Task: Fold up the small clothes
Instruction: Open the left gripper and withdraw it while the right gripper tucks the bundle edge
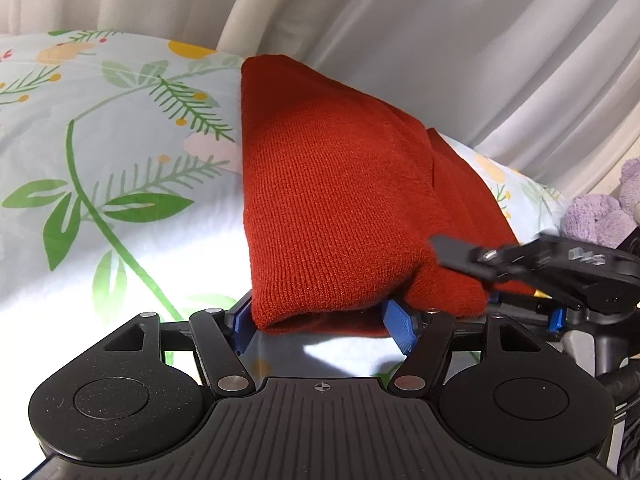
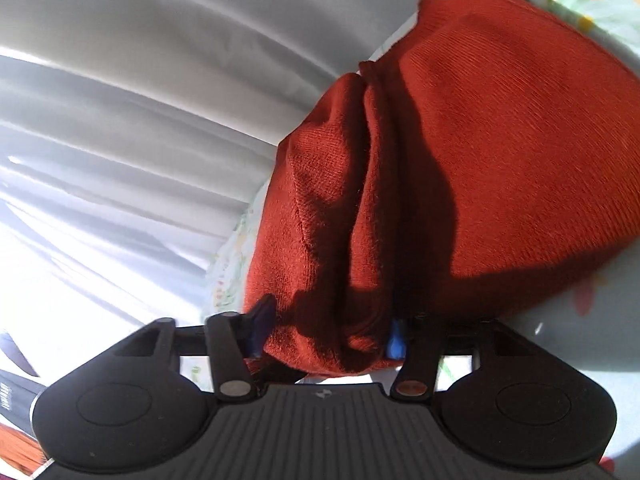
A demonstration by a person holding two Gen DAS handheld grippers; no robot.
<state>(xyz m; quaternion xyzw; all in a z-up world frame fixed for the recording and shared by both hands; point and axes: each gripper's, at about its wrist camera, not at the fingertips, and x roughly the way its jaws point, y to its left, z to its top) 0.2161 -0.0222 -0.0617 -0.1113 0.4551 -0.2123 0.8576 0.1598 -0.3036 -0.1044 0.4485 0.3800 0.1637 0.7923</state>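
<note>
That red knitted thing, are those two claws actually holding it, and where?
Yes. Both grip the red knit garment along its near folded edge: the left gripper at one corner, the right gripper at the bunched neighbouring corner.

The knitted garment [image 1: 340, 208] is lying on the bedsheet [image 1: 120, 184], reaching from 6 o'clock up toward 12 in the left wrist view. The left gripper [image 1: 324, 326] is sitting at 6 o'clock with the garment's near edge between its fingers. The right gripper [image 1: 500, 276] is coming in from 3 o'clock, touching the garment's near right corner. A curtain [image 1: 440, 40] is hanging behind the bed, and a plush toy [image 1: 600, 216] is sitting at 3 o'clock.
</note>
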